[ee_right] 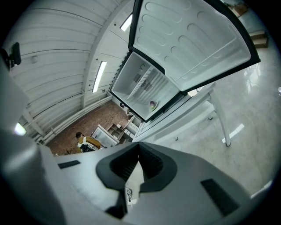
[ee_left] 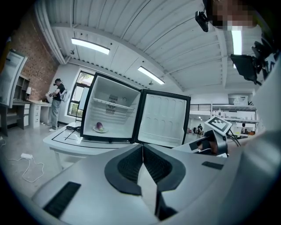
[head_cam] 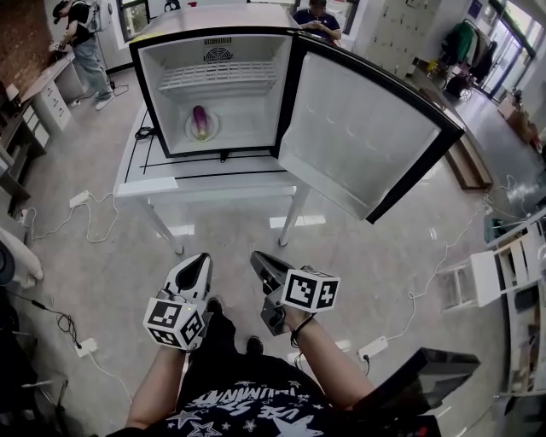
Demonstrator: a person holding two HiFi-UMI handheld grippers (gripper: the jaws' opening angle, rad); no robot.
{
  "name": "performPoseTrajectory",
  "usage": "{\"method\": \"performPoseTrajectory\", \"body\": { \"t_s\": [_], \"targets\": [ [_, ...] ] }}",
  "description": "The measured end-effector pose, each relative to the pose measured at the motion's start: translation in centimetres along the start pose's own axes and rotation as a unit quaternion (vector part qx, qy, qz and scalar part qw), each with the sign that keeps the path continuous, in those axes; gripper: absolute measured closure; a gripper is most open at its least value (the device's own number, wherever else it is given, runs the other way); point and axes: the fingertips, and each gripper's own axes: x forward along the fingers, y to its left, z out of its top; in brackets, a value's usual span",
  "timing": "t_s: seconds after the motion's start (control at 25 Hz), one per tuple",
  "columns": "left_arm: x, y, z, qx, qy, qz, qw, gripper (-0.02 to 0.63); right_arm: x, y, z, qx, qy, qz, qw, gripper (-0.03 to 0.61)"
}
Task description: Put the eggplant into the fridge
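A purple eggplant (head_cam: 200, 121) lies on a white plate (head_cam: 189, 131) inside the small fridge (head_cam: 158, 85), whose door (head_cam: 367, 128) stands wide open to the right. The same eggplant (ee_left: 99, 126) shows small in the left gripper view, and the eggplant (ee_right: 152, 104) shows tiny in the right gripper view. Both grippers are held low near the person's body, far in front of the fridge. My left gripper (head_cam: 194, 270) is shut and holds nothing. My right gripper (head_cam: 260, 263) is shut and holds nothing.
The fridge stands on a white table (head_cam: 153, 183) with thin legs. A wire shelf (head_cam: 215, 77) sits in the fridge's upper part. Cables and power strips (head_cam: 85, 346) lie on the floor. One person (head_cam: 81, 38) stands at the far left, another (head_cam: 317, 19) behind the fridge.
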Motion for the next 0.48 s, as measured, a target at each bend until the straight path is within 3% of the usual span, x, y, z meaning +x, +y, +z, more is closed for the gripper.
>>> {"method": "performPoseTrajectory", "body": {
  "t_s": [0.48],
  "targets": [
    [-3.3, -1.1, -1.4, -0.001, 0.003, 0.004, 1.0000, 0.604, -1.0, 1.4, -2.8, -0.012, 0.022, 0.002, 1.000, 0.571]
  ]
}}
